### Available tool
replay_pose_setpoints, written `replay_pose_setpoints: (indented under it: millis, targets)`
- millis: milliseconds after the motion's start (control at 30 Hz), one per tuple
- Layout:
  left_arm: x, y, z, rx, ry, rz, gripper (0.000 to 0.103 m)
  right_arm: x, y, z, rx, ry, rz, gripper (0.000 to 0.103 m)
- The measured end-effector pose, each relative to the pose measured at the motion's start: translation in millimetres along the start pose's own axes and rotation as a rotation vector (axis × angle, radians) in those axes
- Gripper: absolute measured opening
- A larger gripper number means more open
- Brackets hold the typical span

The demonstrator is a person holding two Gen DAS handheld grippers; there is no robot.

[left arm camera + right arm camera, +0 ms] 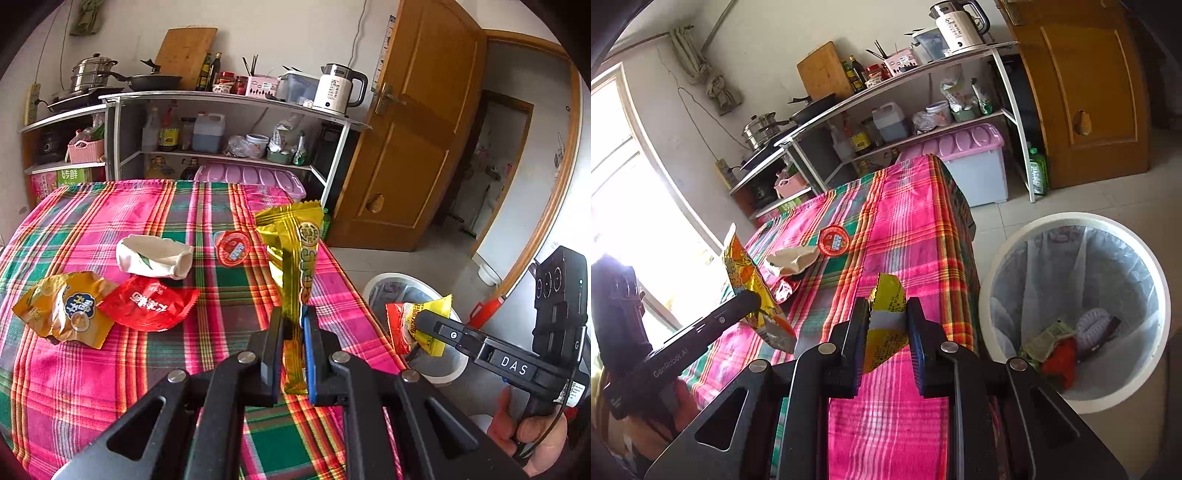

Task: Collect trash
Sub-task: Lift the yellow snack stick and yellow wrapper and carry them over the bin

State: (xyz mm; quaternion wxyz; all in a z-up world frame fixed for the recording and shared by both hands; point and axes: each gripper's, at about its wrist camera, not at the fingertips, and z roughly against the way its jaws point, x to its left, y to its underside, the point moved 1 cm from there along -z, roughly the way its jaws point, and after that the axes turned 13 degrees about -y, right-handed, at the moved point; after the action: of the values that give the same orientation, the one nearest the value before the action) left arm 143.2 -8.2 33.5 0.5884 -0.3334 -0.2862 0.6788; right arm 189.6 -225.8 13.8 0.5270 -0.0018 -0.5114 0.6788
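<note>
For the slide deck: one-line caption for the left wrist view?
Left gripper clamps a gold wrapper above the plaid table; right gripper carries a yellow-red wrapper over the bin.

Six wrappers: four on the cloth (92, 387), two in tongs; one bin (1004, 280).

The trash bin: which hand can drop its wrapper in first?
Probably the right. The right gripper holds its yellow and red wrapper beside the white trash bin. The left gripper holds the gold wrapper over the plaid tablecloth, farther from the bin.
</note>
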Motion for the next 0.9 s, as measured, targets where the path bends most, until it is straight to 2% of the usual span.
replay_pose_setpoints:
  millis: [900]
  targets:
    - [-103.8, -13.3, -25.2, 0.012, 0.193, -0.127, 0.01, -70.7, 0.5, 69.9, -0.105, 0.137, -0.103, 0.022]
